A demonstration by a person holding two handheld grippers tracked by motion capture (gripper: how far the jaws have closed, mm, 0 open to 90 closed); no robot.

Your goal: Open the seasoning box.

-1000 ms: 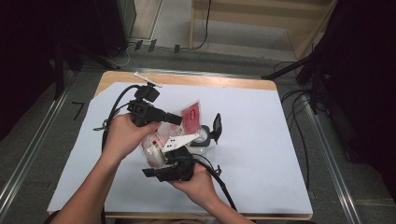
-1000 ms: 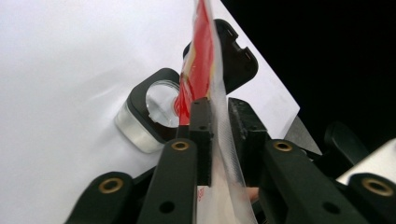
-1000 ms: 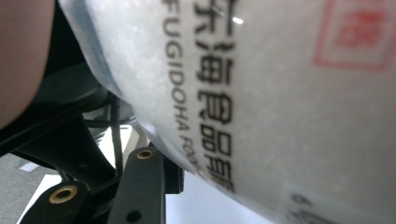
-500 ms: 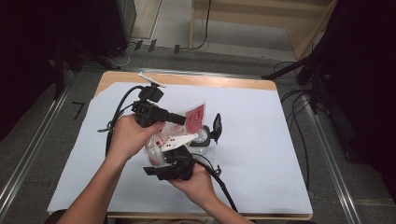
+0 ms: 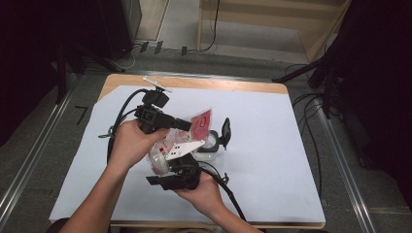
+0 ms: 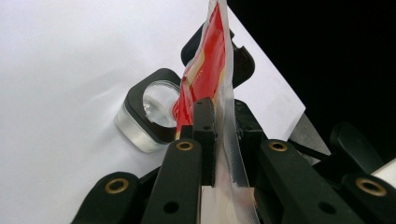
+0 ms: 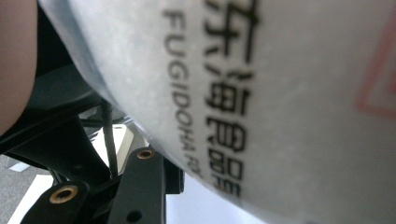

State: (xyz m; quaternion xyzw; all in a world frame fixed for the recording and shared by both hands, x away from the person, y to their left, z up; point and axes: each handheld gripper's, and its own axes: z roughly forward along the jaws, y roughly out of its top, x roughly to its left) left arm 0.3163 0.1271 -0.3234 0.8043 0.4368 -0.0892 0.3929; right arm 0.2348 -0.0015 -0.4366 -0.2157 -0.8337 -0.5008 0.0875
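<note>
Holding packet (image 6: 205,79) unchanged (both fingers).

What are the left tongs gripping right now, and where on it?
The left tongs are shut on the red-and-clear packet, pinching its clear sealed edge strip, just above the open black-rimmed container.

Your bare forearms are entering at lower frame; your matte black two-jaw grippers (image 5: 182,124) are showing brass-ringed screws (image 6: 185,145) and trailing black cables (image 5: 124,109).

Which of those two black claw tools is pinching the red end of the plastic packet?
The left gripper, upper left in the high view: its jaws clamp the packet at its red end. The right gripper holds the packet's pale end.
</note>
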